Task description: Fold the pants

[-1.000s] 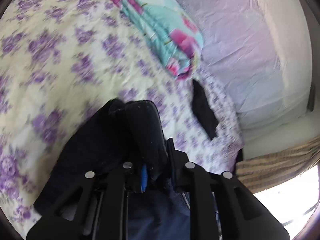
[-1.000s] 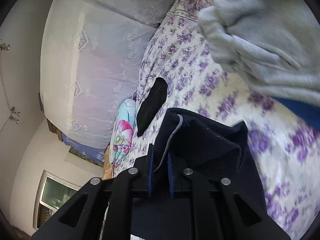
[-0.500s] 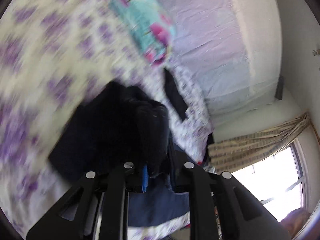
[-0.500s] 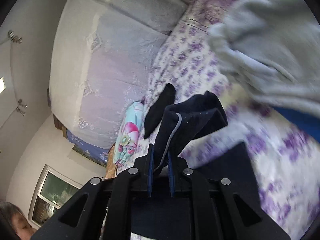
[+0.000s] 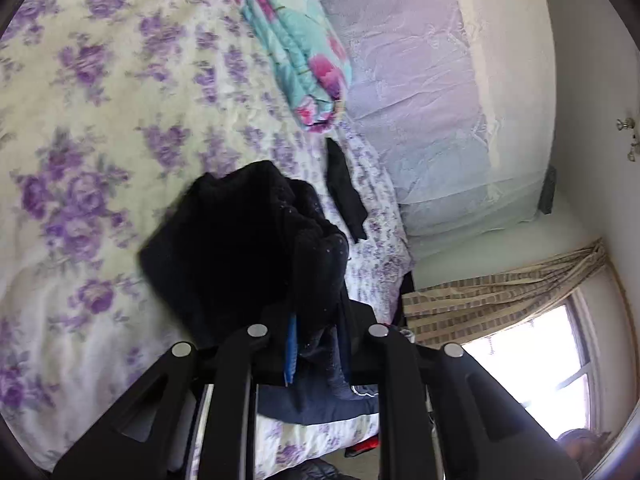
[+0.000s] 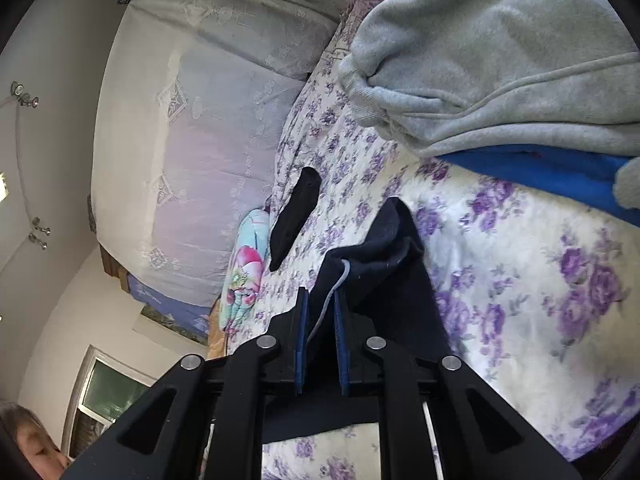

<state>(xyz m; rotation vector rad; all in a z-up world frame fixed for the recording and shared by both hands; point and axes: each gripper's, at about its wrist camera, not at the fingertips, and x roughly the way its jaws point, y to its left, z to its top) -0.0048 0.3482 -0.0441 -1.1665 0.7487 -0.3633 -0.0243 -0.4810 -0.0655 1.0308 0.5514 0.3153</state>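
Observation:
Dark navy pants (image 5: 240,248) hang bunched above a bed with a purple-flower sheet (image 5: 100,100). My left gripper (image 5: 316,344) is shut on a thick fold of the pants and holds it off the bed. In the right wrist view the pants (image 6: 384,256) show a grey drawstring at the waistband. My right gripper (image 6: 322,320) is shut on that waistband edge, with the cloth draped down to the right of the fingers.
A black sock (image 5: 344,188) lies on the sheet beyond the pants; it also shows in the right wrist view (image 6: 294,212). A folded turquoise floral quilt (image 5: 296,40) lies farther back. A grey sweatshirt (image 6: 500,52) and a blue garment (image 6: 540,176) lie at the right.
Both grippers lifted the pants off the sheet and swung them; the cloth now hangs bunched from the fingers. Both grips stayed shut.

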